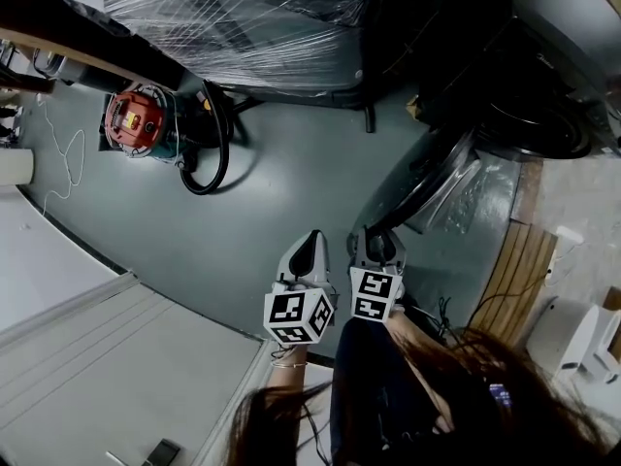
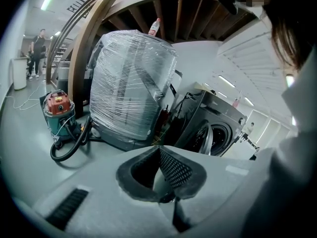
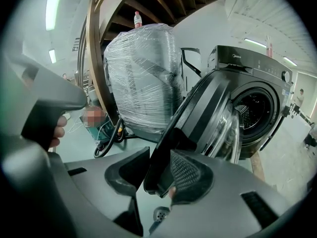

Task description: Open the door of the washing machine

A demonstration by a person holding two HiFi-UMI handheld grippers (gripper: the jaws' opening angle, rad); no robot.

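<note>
Now the right hand-held gripper [image 3: 162, 176] clamps the open door [image 3: 198, 114].

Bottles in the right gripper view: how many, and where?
2. One bottle stands on top of the wrapped load. The other bottle, small and blurry, is on the washer top. More may be hidden.

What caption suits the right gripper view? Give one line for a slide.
Right gripper clamped on the rim of the washing machine's door, which stands partly open, drum visible behind.
</note>
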